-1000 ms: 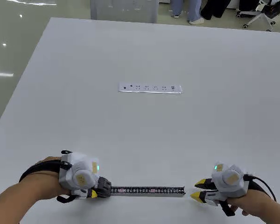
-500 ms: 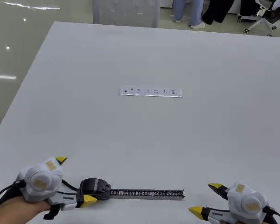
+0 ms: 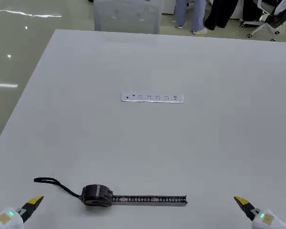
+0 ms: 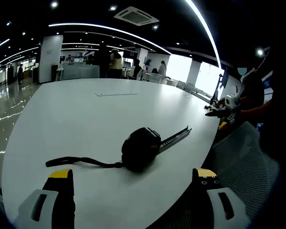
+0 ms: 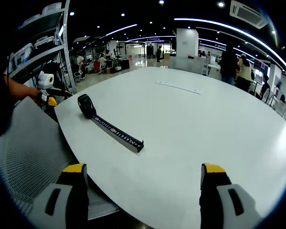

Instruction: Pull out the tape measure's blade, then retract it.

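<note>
Both tongs stand with their yellow-tipped jaws spread wide and nothing between them: the left gripper [image 4: 133, 174] hangs off the near edge of the broad white table [image 3: 157, 143], facing the black, round-cased tape measure [image 3: 97, 195], and the right gripper [image 5: 144, 168] waits off the same edge, looking toward the free end of the narrow metal blade [image 3: 150, 200] with its dark printed scale. That blade lies drawn out flat on the table close to the near edge, unheld, running from the case toward the right gripper, while the thin black wrist strap [image 3: 52, 182] trails from the case's other side. A flat white power strip [image 3: 152, 98] sits well apart, farther up the table. Pulling out looks done; retraction is what remains. The chief risk, as I judge it, is a light case with no grip on it: pressing its release without pinning the body could make the blade snap in and whip, or drag the case about. A clumsy jaw could also nudge the case off the edge or snag the loose strap.
</note>
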The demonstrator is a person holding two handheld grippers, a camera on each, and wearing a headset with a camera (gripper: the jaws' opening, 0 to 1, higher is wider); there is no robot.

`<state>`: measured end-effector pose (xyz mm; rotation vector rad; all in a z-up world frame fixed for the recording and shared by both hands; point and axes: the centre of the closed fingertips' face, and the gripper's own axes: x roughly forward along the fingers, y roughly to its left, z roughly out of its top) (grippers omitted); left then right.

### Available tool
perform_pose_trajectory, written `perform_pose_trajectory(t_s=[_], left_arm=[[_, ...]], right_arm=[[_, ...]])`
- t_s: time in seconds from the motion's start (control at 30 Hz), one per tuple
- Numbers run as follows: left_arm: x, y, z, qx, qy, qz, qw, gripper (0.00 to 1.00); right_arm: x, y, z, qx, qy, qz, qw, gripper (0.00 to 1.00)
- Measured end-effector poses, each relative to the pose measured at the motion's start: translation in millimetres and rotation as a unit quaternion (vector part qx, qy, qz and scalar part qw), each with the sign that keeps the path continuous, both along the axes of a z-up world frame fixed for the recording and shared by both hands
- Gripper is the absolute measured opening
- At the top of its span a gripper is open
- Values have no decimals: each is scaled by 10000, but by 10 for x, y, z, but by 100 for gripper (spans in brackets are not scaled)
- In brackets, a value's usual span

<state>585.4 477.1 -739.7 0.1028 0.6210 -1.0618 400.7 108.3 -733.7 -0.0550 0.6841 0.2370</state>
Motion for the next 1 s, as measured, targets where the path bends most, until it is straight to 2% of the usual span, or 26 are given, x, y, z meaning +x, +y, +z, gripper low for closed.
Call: perform_pose_trajectory(t_s=[0.17, 0.2, 0.23, 0.27, 0.33, 0.47, 0.57, 0.6, 0.67, 0.73, 0.9, 1.0], left_arm=[[-44, 37, 33, -25, -16, 49, 10000, 100], [-65, 48, 257, -12, -285, 69, 9996, 100], [-56, 46, 270, 19, -345, 31, 9994, 100], [-48, 47, 260, 26, -341, 34, 9994, 100], [-36, 52, 236, 38, -280, 61, 9996, 100], [-36, 51, 232, 46, -266, 65, 9996, 100], [-24, -56, 315, -8, -323, 49, 9995, 100], [-15, -94, 347, -33, -359, -39, 9993, 100], [12, -83, 349, 50, -407, -63, 9991, 100], [38, -59, 346, 27, -381, -3, 9993, 100], [-11, -43, 314, 80, -370, -31, 9993, 100], [-42, -50, 287, 108, -342, -29, 9994, 100]], right_arm=[[-46, 18, 30, 13, -56, -46, 10000, 100], [-394, 46, -6, 179, -65, -412, 9990, 100], [-452, 82, -9, 146, -45, -361, 9992, 100], [-475, 96, -5, 147, -37, -335, 9993, 100], [-489, 117, 10, 208, -51, -320, 9993, 100], [-489, 116, 13, 210, -57, -326, 9992, 100], [-479, 116, 32, 236, -156, -372, 9989, 100], [-495, 102, 5, 132, -131, -331, 9993, 100], [-503, 100, 13, 124, -100, -321, 9994, 100], [-507, 88, 15, 136, -94, -295, 9994, 100], [-480, 42, 84, 172, -181, -314, 9992, 100], [-478, 48, 91, 64, -184, -175, 9997, 99]])
